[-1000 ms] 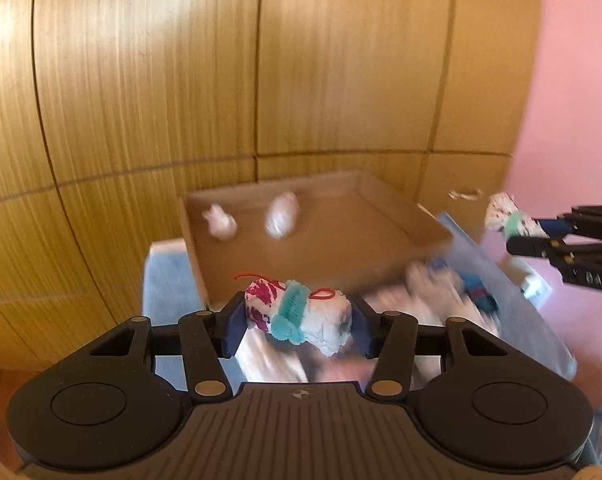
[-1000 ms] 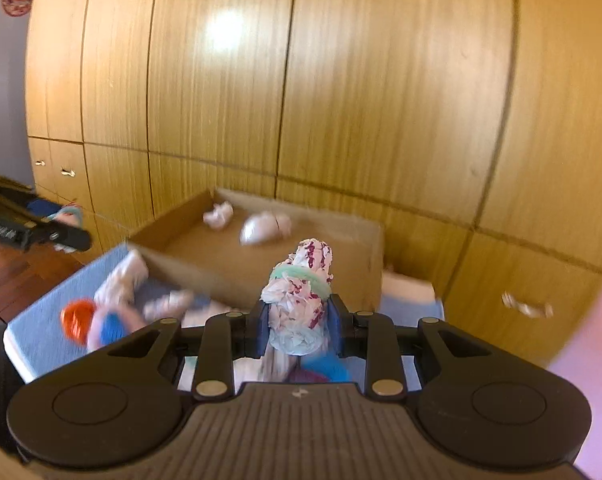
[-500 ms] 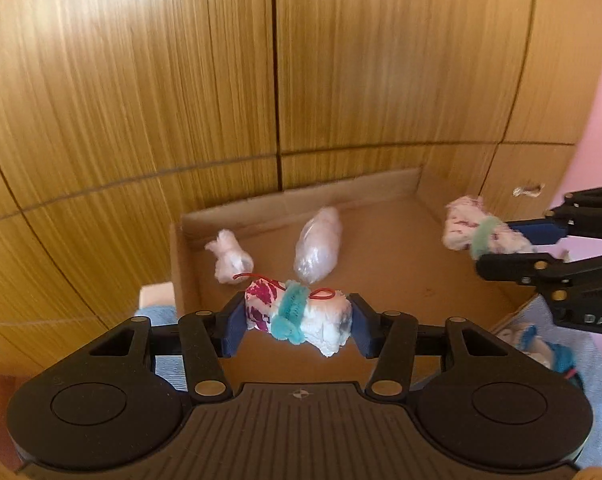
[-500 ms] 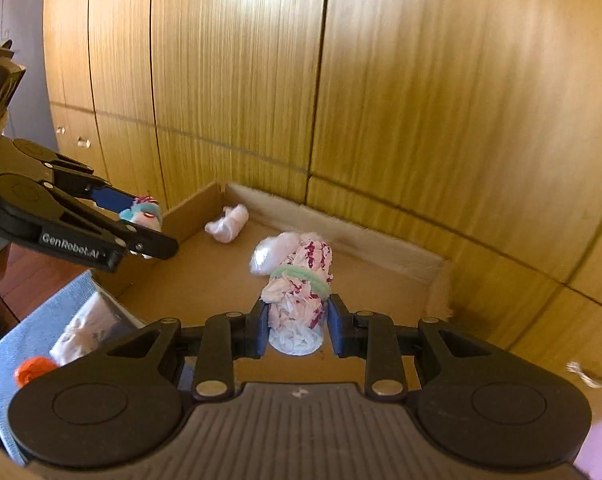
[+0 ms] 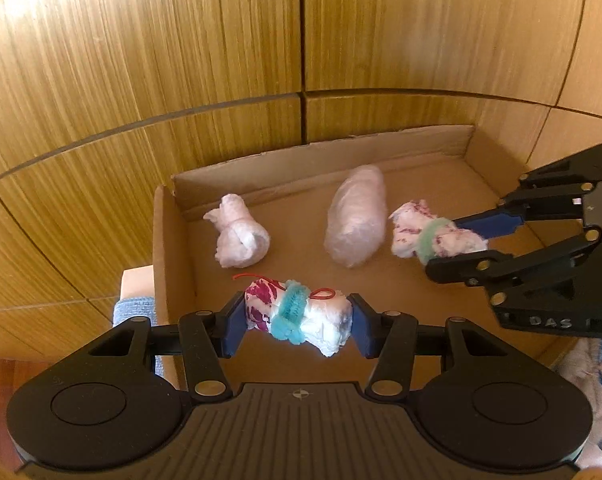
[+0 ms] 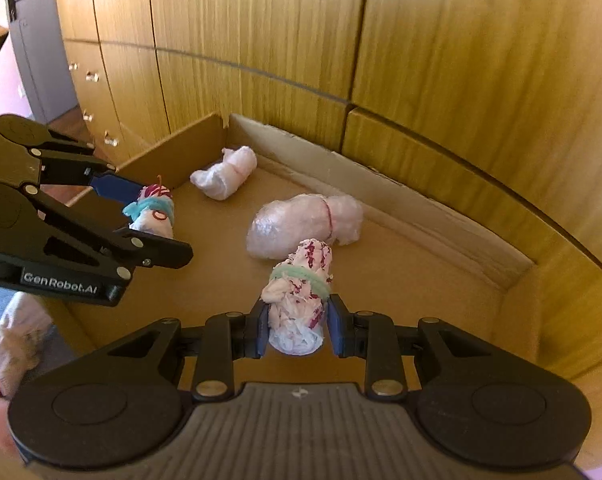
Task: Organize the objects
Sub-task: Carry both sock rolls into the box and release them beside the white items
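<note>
Left wrist view
My left gripper (image 5: 297, 322): I have its blue pads closed on the ends of a white crumpled bundle with magenta print, a fuzzy turquoise band and a red rubber band (image 5: 297, 316), held crosswise above the near part of the shallow brown cardboard box (image 5: 169, 248).
Writing: I read "DAS" on the body of the right gripper (image 5: 457, 242) at the right edge; the rest is cut off.
Right gripper here: clamped on a white crumpled bundle with dark red print and a pale green band (image 5: 429, 236), over the box floor.
In the box: a knotted white plastic wad (image 5: 239, 236) near the left wall, and a translucent pinkish wrapped lump (image 5: 357, 216) between it and the right gripper's bundle.

Right wrist view
My right gripper (image 6: 297, 330): closed on the lower end of the green-banded bundle (image 6: 301, 292), which points away from me over the box (image 6: 421, 216).
Writing: "GenRobot.AI" on the left gripper (image 6: 151, 214).
Left gripper here: gripping the turquoise-banded bundle (image 6: 153, 212) above the box's left side.
Backdrop: wooden cabinet doors (image 6: 461, 40).
</note>
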